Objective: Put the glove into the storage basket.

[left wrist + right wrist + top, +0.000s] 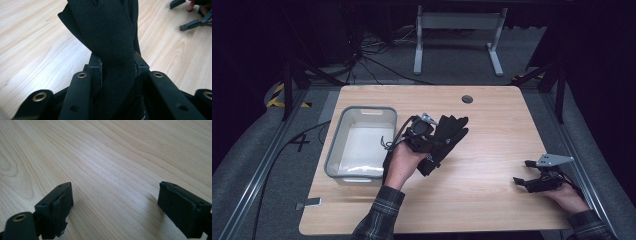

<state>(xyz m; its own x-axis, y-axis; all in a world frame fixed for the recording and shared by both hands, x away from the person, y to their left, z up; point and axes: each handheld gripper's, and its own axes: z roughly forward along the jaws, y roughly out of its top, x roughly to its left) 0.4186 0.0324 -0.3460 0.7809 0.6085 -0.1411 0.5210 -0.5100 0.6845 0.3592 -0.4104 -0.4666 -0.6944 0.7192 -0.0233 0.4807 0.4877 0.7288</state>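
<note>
My left gripper is shut on a black fabric glove and holds it just above the middle of the wooden table. The glove's fingers spread toward the far right, and its cuff hangs below the hand. In the left gripper view the glove is pinched between both pads and rises past the jaws, with the left gripper closed tight around it. Near the table's right front edge my right gripper lies low and open. Nothing is between its pads, and bare wood shows in the gap of the right gripper.
A grey plastic bin stands on the table's left side, just left of the hand holding the glove. A round cable hole sits near the far edge. A white table frame and cables lie on the floor beyond.
</note>
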